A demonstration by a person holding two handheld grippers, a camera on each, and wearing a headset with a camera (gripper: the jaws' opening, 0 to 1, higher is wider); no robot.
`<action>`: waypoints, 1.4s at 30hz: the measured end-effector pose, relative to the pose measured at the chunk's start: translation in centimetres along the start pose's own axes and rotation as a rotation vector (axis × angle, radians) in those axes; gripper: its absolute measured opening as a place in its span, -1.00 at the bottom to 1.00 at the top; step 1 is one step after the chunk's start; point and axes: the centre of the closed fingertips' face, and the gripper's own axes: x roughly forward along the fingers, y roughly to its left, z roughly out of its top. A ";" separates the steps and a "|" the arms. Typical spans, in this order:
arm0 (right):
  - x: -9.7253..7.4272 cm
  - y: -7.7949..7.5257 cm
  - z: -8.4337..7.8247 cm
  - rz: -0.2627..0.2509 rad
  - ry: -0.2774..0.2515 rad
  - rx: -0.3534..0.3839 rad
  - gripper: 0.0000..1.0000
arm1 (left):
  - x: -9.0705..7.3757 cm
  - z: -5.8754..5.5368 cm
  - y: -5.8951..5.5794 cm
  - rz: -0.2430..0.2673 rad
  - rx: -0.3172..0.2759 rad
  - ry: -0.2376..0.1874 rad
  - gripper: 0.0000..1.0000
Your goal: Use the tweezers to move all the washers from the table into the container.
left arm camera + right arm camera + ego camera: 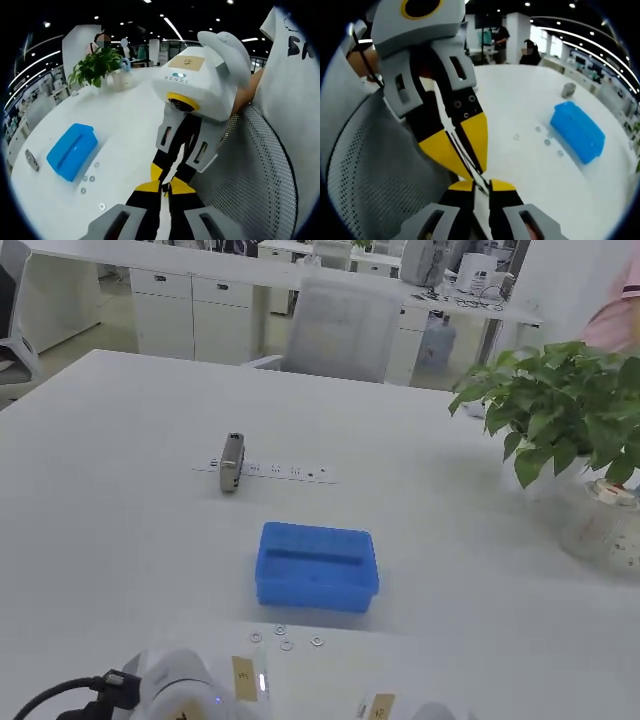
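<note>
Tabletop washers [547, 141] beside the container [577, 131] lie apart from the left tool's [166, 187] tweezers [462, 155].

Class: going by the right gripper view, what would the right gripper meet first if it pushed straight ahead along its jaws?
The left gripper: its yellow jaw tips, with tweezers between them, sit right ahead, seemingly almost touching.

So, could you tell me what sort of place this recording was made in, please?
Most likely an open-plan office: rows of white desks with drawer units, an office chair behind the table, and a potted plant standing on it.
</note>
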 end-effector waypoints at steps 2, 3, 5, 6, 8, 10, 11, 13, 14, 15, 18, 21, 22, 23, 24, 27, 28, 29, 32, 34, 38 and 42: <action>0.0 0.0 0.0 0.002 -0.001 0.003 -0.88 | 0.2 -0.1 0.0 0.003 0.006 0.000 -0.97; 0.0 0.0 0.0 0.004 -0.001 0.006 -0.88 | 0.3 -0.1 0.0 0.004 0.008 -0.001 -0.97; 0.0 0.1 0.0 0.006 -0.001 0.012 -0.88 | 0.5 -0.2 0.0 0.009 0.004 -0.004 -0.97; 0.0 0.0 -0.1 0.006 0.000 0.012 -0.88 | 0.5 -0.1 0.0 0.010 0.006 -0.007 -0.97; -0.2 0.1 0.0 0.005 0.002 0.015 -0.89 | 0.5 0.0 0.0 0.012 0.004 -0.017 -0.98; -0.3 0.1 0.0 0.004 0.001 0.023 -0.89 | 0.6 0.1 0.1 0.013 0.005 -0.023 -0.98; -0.2 0.1 0.0 0.005 0.003 0.033 -0.89 | 0.5 0.1 0.0 0.011 0.007 -0.023 -0.99; 0.0 -0.1 -0.1 0.004 0.007 0.050 -0.88 | 0.5 0.1 0.0 0.008 0.008 -0.021 -0.99; 0.0 -0.2 -0.3 -0.006 0.019 0.059 -0.87 | 0.5 0.1 0.1 0.010 0.007 -0.021 -1.00; 0.0 -0.3 -0.3 -0.013 0.020 0.060 -0.84 | 0.5 0.0 0.1 0.008 0.006 -0.021 -1.00; -0.5 -0.6 0.0 -0.029 0.004 0.086 -0.78 | -0.1 0.2 0.5 0.016 -0.022 -0.037 -1.00; -1.9 -1.4 0.5 -0.065 -0.030 0.129 -0.75 | -1.0 0.3 1.4 0.046 -0.018 -0.039 -1.00; -2.3 -1.6 0.6 -0.077 -0.040 0.136 -0.74 | -1.2 0.2 1.7 0.051 -0.017 -0.036 -1.00; -2.9 -1.6 0.8 -0.087 -0.046 0.138 -0.74 | -1.6 0.2 2.1 0.059 -0.022 -0.033 -1.00; -3.4 -1.6 0.9 -0.098 -0.051 0.144 -0.75 | -1.9 0.2 2.4 0.066 -0.027 -0.034 -1.00; -4.7 -2.3 0.2 -0.160 -0.059 0.148 -0.76 | -2.8 -0.3 3.8 0.097 -0.039 -0.019 -1.00; -5.2 -2.5 0.2 -0.178 -0.066 0.155 -0.76 | -3.0 -0.5 4.2 0.106 -0.037 -0.015 -1.00; -5.8 -2.7 0.2 -0.199 -0.073 0.166 -0.77 | -3.4 -0.7 4.7 0.118 -0.040 -0.011 -1.00; -7.2 -3.3 -0.3 -0.250 -0.066 0.176 -0.76 | -4.0 -1.3 5.9 0.137 -0.056 0.002 -1.00; -7.7 -3.5 -0.9 -0.266 -0.054 0.199 -0.73 | -4.3 -1.6 6.6 0.152 -0.057 0.015 -0.99; -8.0 -4.0 -1.7 -0.291 -0.058 0.245 -0.71 | -4.6 -2.1 7.8 0.170 -0.060 0.040 -0.99; -8.0 -4.3 -2.0 -0.300 -0.059 0.266 -0.71 | -4.9 -2.2 8.9 0.182 -0.076 0.045 -0.99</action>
